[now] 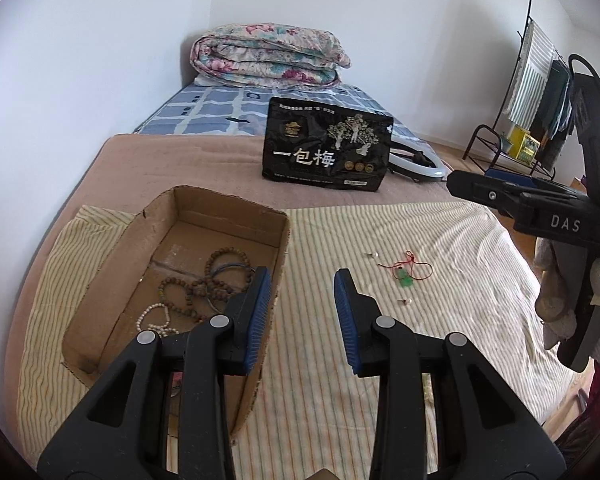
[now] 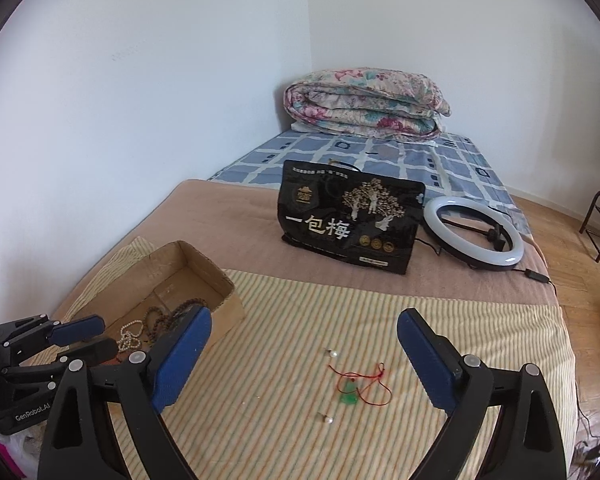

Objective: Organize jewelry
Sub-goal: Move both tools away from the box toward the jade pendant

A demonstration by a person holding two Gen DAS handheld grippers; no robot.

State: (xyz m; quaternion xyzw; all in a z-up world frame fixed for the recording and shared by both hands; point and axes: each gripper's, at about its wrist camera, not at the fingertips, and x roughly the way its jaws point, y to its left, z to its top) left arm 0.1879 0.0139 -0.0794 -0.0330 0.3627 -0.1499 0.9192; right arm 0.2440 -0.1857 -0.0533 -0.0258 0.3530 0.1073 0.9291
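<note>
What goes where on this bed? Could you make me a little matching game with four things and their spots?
Things:
1. wooden bead bracelets
2. green pendant on red cord
3. ring light
4. floral quilt

Places:
A. folded at the far end of the bed
B. inside the cardboard box
C. loose on the striped cloth
D. beside the black bag

Pairs: 1-B, 2-C, 3-D, 4-A

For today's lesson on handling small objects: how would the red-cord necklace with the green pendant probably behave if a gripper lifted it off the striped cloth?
The red-cord necklace lies in loose, irregular loops, so it is probably floppy and would dangle. Its green pendant looks small, so likely light, though it may swing. The thin cord could slip from the right gripper, whose jaws now stand wide open.
</note>
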